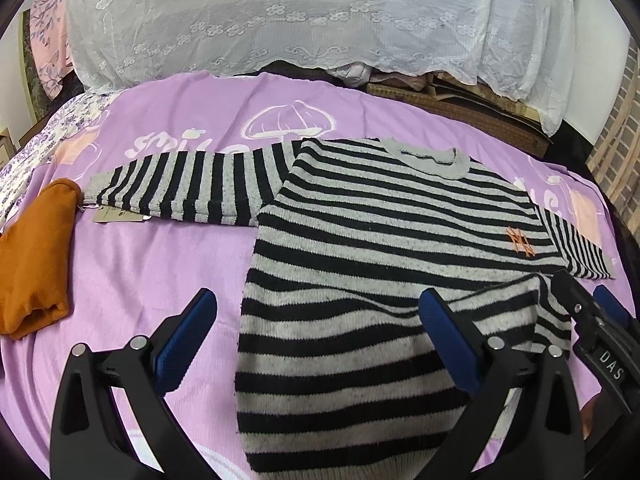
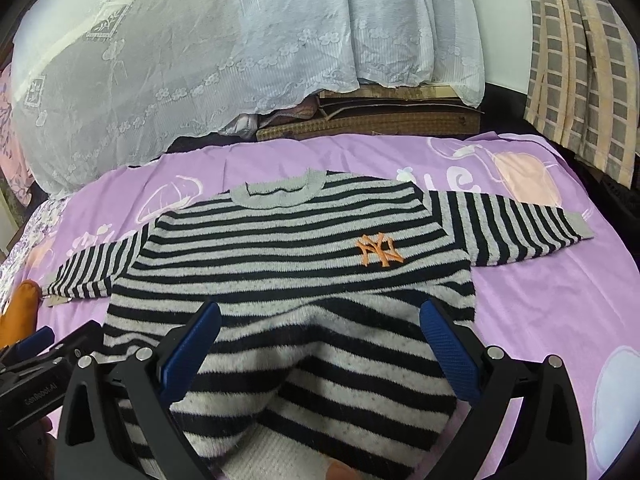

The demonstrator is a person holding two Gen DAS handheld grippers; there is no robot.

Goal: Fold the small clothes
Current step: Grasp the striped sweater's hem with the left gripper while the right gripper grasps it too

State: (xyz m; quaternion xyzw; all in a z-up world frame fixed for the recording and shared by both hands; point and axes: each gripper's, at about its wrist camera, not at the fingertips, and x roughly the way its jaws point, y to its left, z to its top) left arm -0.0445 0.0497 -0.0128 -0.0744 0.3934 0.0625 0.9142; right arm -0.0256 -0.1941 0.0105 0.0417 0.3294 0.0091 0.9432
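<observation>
Stripes fill both views: a small black-and-grey striped knit sweater [image 1: 384,240] lies front-up on the purple printed bedsheet [image 1: 160,264], grey ribbed collar [image 2: 276,194] toward the far edge, both sleeves stretched out sideways. An orange embroidered logo [image 2: 379,250] sits on the chest, on the right-hand side of the picture. The hem end nearest the cameras humps up off the sheet, a rumpled ridge running across the lower body.

Left gripper [image 1: 316,340], black frame with blue ribbed pads, hangs over the lower left part of the sweater, jaws spread wide, nothing between them but cloth lying below. Right gripper [image 2: 320,344] matches it, claw apart over the hem's middle; its black body also shows at the edge of the left view. Whether any fingertip touches the knit, I cannot tell.

Off to the left, a folded rust-orange garment [image 1: 36,260] rests on the sheet just beside the sleeve's cuff, where a small paper tag [image 1: 120,216] pokes out. Behind the bed, a white lace cover [image 1: 280,20] drapes over a bulky pile, with a checked curtain [image 2: 580,60] at the right wall.
</observation>
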